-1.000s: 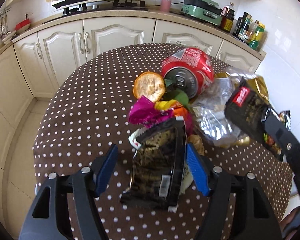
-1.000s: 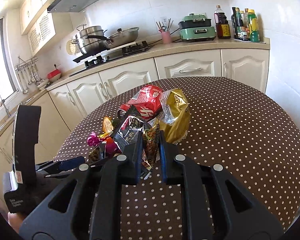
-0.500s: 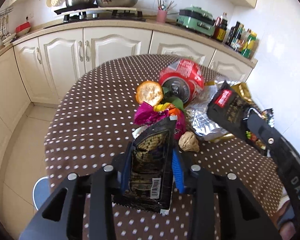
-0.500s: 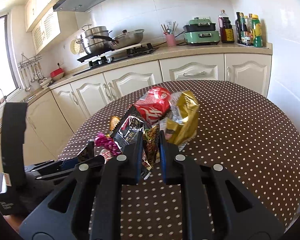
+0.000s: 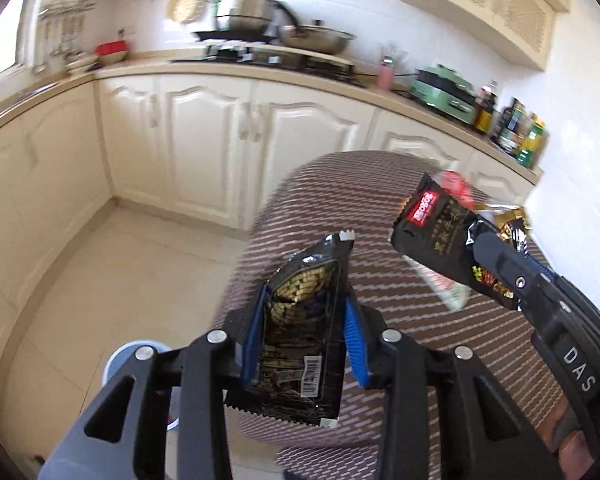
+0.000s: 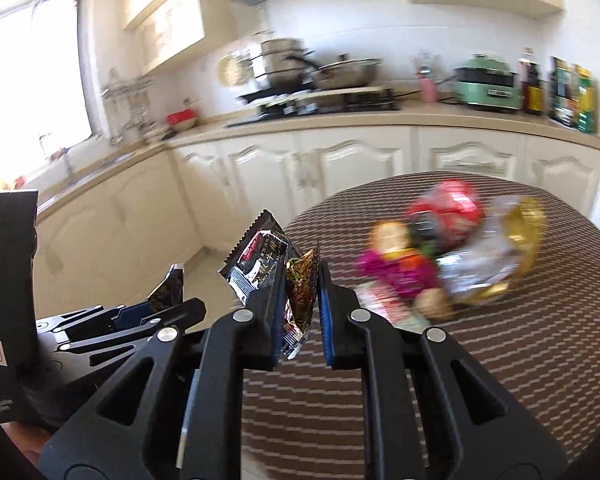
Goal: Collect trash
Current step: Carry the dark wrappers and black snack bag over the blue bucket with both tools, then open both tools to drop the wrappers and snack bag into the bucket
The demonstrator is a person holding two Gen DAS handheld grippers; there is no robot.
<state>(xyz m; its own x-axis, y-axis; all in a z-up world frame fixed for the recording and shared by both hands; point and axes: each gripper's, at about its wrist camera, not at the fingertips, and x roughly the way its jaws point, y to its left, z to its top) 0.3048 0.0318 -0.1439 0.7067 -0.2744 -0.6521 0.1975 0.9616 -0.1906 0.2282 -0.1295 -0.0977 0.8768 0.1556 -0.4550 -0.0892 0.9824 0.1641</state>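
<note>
My left gripper (image 5: 306, 300) is shut on a black and gold snack wrapper (image 5: 300, 344), held upright above the table's left edge. In the right wrist view the same gripper (image 6: 172, 304) shows low at the left. My right gripper (image 6: 302, 276) is shut on a black wrapper with a red label (image 6: 256, 260) and a brown foil one (image 6: 300, 296). From the left wrist view it (image 5: 480, 240) comes in from the right with that black wrapper (image 5: 432, 232). The remaining trash lies blurred on the dotted table (image 6: 500, 360): a red can (image 6: 448, 204), a gold bag (image 6: 520, 240) and a pink wrapper (image 6: 392, 276).
A pale blue round container (image 5: 128, 356) stands on the tiled floor below my left gripper. Cream cabinets (image 5: 204, 140) and a counter with a stove, pots and bottles run along the back. A person's hand (image 5: 572, 440) holds the right gripper's handle.
My left gripper shut on the black and gold wrapper and lifted it off the table. Both grippers swung left with their wrappers, away from the pile and towards the table's edge.
</note>
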